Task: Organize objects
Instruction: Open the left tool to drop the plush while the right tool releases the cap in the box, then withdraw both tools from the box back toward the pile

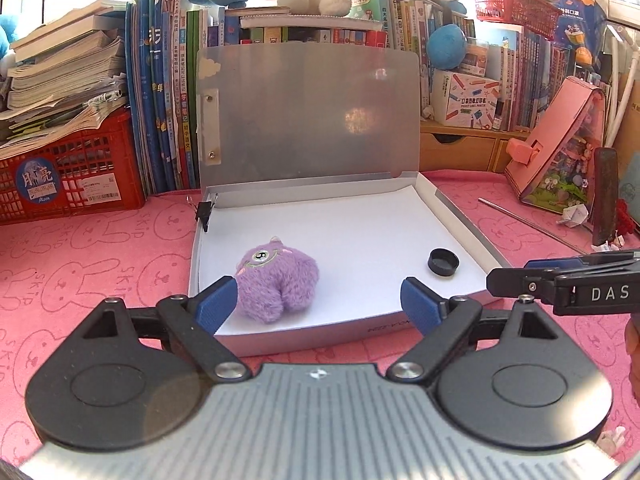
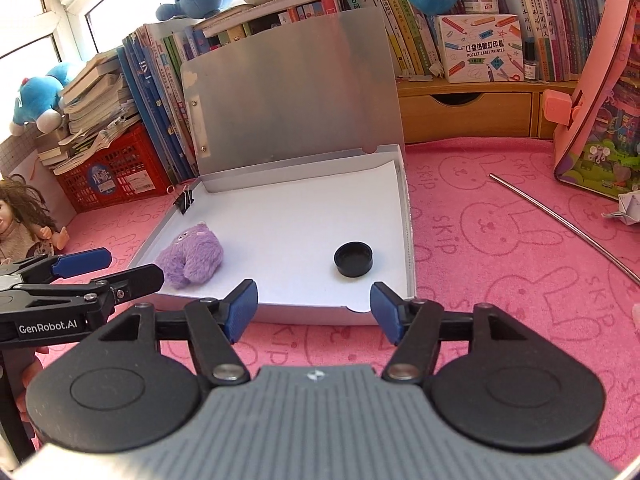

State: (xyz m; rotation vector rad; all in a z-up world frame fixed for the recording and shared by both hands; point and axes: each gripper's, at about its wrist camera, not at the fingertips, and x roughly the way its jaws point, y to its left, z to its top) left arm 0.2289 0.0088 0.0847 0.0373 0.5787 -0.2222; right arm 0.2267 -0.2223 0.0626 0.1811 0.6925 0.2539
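Two items already lie inside the open grey file box [image 1: 456,216] on a pink bunny-print cloth [image 1: 80,264]: a purple plush toy [image 1: 276,280] at near left and a black cap [image 1: 443,263] at near right. Both the left gripper [image 1: 320,304] and right gripper [image 2: 314,310] hover just outside the near edge, jaws spread and empty. The lid [image 1: 308,116] stands upright; closing it appears to be what remains.

An open box [image 1: 456,216] lies on the table [image 1: 100,264], its lid [image 1: 308,112] standing up at the back against a row of books [image 1: 168,92]. Inside, a plush toy [image 1: 276,280] sits left and a cap [image 1: 443,263] right, well apart. A binder clip [image 1: 204,212] grips the box's back left corner; a crate [image 1: 72,168] stands left of the books.
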